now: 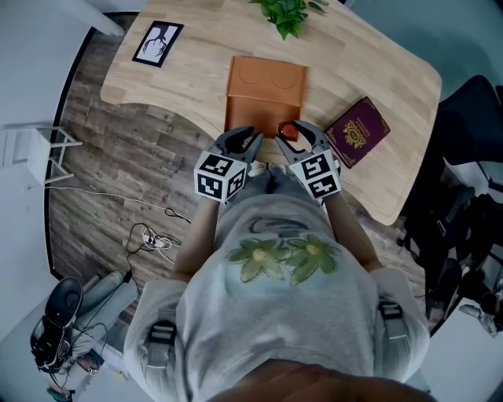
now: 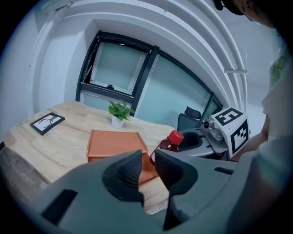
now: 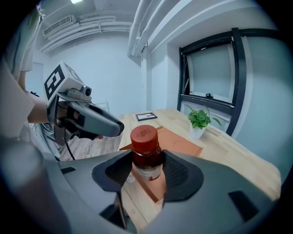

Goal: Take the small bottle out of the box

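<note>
My right gripper [image 3: 146, 172] is shut on a small brown bottle [image 3: 146, 153] with a red cap, held upright above the near end of the orange box [image 3: 179, 142]. In the head view the bottle [image 1: 288, 130] sits between the right gripper's fingers [image 1: 295, 135] at the box's [image 1: 266, 88] front edge. My left gripper [image 2: 149, 165] hovers just left of it, its jaws a narrow gap apart with nothing between them. From the left gripper view the bottle [image 2: 169, 142] and right gripper [image 2: 201, 142] show beyond the box [image 2: 114, 142].
A wooden table [image 1: 196, 47] carries a potted plant [image 1: 287, 14] at the back, a black picture frame [image 1: 157, 43] at the left and a maroon booklet [image 1: 357, 131] at the right. Cables [image 1: 153, 235] lie on the floor to the left.
</note>
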The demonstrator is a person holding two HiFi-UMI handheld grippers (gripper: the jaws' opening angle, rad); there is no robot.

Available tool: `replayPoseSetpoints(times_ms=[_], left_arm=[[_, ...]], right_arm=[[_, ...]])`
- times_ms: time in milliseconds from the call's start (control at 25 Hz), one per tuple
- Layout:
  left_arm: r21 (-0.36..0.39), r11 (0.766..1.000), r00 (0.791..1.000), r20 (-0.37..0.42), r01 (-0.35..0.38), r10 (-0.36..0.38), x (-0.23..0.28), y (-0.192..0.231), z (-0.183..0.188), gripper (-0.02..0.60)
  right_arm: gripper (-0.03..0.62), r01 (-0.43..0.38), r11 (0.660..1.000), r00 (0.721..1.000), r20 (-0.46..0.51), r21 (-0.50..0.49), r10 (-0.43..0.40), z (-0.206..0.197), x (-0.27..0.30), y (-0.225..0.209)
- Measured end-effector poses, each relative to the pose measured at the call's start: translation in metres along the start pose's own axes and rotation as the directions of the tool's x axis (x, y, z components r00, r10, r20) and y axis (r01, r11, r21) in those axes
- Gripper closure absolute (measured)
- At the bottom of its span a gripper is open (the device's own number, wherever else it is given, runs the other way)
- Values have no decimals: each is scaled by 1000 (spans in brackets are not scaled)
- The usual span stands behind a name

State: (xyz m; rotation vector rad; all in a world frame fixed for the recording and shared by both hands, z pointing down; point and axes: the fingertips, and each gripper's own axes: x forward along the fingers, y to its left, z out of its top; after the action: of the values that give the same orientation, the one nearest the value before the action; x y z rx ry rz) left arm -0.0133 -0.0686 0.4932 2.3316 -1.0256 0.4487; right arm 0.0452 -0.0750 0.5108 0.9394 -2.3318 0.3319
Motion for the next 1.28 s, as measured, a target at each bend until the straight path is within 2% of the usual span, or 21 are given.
replayPoseSetpoints(times_ms=[560, 880, 1280], left_arm=[[-11, 1000, 1000, 2, -7, 7, -4, 4, -1, 492], [-25, 1000, 1000, 5, 18, -18, 2, 1, 2, 492], [1, 999, 999, -6, 38, -38, 7, -7, 3, 492]], right_arm=[[388, -23, 1000, 998, 51, 16, 22, 12, -26, -2], [388, -18, 999, 998, 68, 32, 15, 20, -34, -4], [388, -4, 999, 997, 83, 34, 2, 26, -47, -8]])
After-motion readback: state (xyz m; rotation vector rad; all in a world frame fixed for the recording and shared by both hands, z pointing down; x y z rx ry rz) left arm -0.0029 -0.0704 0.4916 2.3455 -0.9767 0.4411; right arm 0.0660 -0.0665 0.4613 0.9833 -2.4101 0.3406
